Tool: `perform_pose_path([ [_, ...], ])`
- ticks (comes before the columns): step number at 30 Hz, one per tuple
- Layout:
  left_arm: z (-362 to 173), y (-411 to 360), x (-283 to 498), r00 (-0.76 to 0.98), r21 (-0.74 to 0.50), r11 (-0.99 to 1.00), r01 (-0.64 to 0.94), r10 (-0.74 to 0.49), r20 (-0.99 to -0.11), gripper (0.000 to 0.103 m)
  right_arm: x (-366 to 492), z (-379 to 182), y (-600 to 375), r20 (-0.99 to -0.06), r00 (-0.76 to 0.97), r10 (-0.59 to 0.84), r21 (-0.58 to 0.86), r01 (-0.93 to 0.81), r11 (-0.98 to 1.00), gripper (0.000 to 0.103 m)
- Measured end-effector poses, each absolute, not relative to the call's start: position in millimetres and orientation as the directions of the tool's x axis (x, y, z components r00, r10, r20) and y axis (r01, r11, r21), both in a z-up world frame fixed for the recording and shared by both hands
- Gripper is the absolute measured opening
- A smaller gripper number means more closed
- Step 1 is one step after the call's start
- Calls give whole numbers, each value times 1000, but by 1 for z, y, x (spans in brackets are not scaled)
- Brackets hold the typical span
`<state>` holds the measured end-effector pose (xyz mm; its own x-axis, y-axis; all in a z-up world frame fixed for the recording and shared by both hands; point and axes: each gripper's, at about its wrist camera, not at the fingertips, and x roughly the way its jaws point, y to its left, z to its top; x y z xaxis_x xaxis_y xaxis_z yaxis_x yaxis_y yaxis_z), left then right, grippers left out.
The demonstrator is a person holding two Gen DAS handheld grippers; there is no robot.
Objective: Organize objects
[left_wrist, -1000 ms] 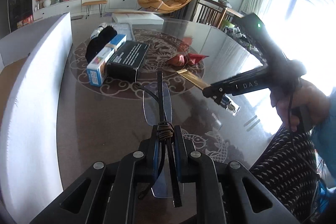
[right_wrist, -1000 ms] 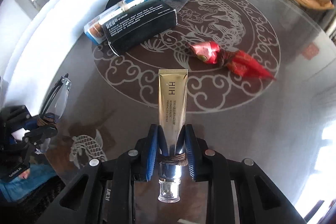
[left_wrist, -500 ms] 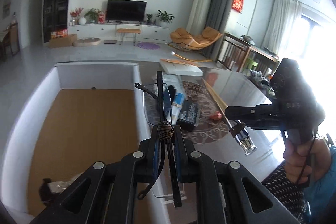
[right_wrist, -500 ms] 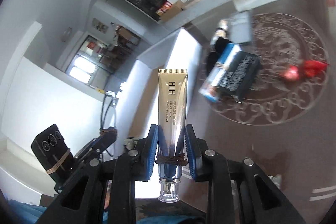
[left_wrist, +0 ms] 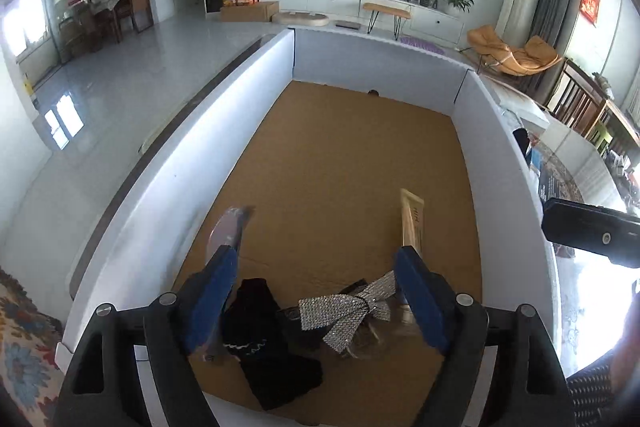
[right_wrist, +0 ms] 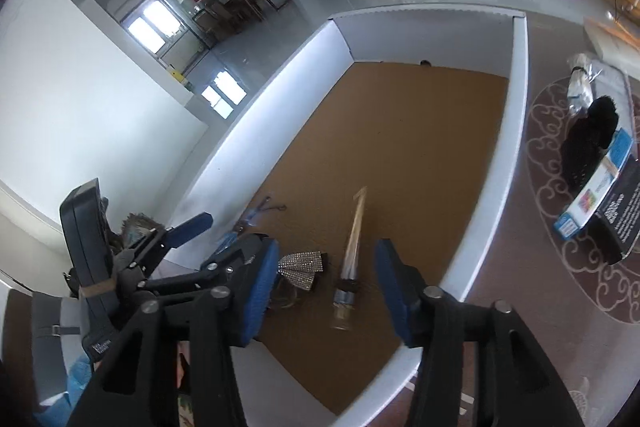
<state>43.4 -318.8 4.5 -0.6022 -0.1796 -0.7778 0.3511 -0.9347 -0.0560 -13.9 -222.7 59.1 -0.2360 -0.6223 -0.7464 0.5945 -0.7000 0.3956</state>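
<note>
- Releasing over the box (left_wrist: 248,99): left gripper (left_wrist: 316,279) spread wide and empty, right gripper (right_wrist: 326,281) likewise apart with nothing between the pads.
- Glasses (left_wrist: 226,231) lying just beyond the left finger near the box's left wall, blurred; gold tube (right_wrist: 354,243) below the right gripper on the cardboard floor, cap nearest.
- Best lifted straight up, keeping clear of the sparkly bow (left_wrist: 346,309) and black cloth (left_wrist: 264,331) close by.
- Farther out on the table (right_wrist: 500,227): boxed items (right_wrist: 600,195), probably next to collect.
</note>
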Motion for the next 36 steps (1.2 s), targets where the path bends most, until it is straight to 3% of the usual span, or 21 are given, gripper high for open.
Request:
perform_pose_path([
  [1, 8, -312, 43, -616, -53, -937, 344, -183, -766, 80, -12, 63, -210, -744, -295, -599, 351, 591, -727, 82],
  [7, 39, -244, 36, -721, -93, -978, 187, -72, -689, 81, -5, 50, -93, -721, -583, -375, 158, 388, -908, 94],
  [12, 56, -148, 25, -736, -168, -984, -66, 162, -657, 96, -3, -16, 21, -803, -591, -78, 34, 85, -996, 95],
  [18, 10, -42, -3, -552, -274, -929, -249, 369, -748, 100, -24, -55, 81, -834, -552, 12, -3, -18, -1000, 95],
  [28, -63, -13, -48, -620, -72, -994, -79, 106, -777, 100, -79, -65, 82, -820, -572, -2, -17, 27, -999, 103],
  [36, -84, -27, -83, -610, -42, -999, 9, 27, -792, 100, -95, -68, 80, -815, -579, -14, -17, 48, -999, 103],
])
